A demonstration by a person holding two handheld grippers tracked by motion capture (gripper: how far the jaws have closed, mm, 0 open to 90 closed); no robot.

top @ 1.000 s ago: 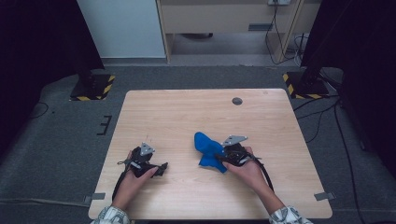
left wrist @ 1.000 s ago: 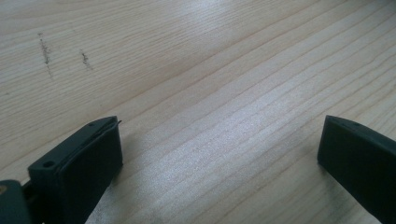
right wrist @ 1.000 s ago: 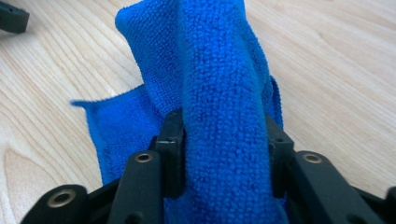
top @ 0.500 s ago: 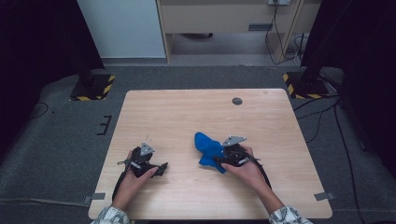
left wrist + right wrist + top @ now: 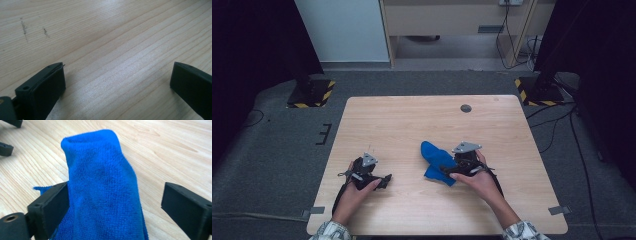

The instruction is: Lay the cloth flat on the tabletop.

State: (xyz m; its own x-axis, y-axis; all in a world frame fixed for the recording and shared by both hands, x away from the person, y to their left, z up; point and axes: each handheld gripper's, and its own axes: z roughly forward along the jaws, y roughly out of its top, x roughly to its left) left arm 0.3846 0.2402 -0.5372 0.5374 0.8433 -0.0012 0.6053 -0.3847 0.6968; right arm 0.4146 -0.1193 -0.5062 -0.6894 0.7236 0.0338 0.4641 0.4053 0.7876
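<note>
Blue cloth (image 5: 436,162) is lying bunched on the pale wooden table (image 5: 412,120) in the high view, toward the near right part of the top, with the right gripper (image 5: 451,169) resting against its near right edge. The left gripper (image 5: 384,180) is sitting well apart from it on the near left side of the table, held in the person's left hand (image 5: 354,192), while the right hand (image 5: 479,180) is gripping the other tool.

Looking along the left gripper (image 5: 117,82) in its own view, the jaws are standing wide apart over bare wood grain, with nothing between them.

In the right gripper view, the jaws of the right gripper (image 5: 117,202) have just been opening and are now standing wide; the cloth (image 5: 102,187) is lying folded between them (one jaw is touching its side, the other is standing clear of it), so it is not being squeezed.
</note>
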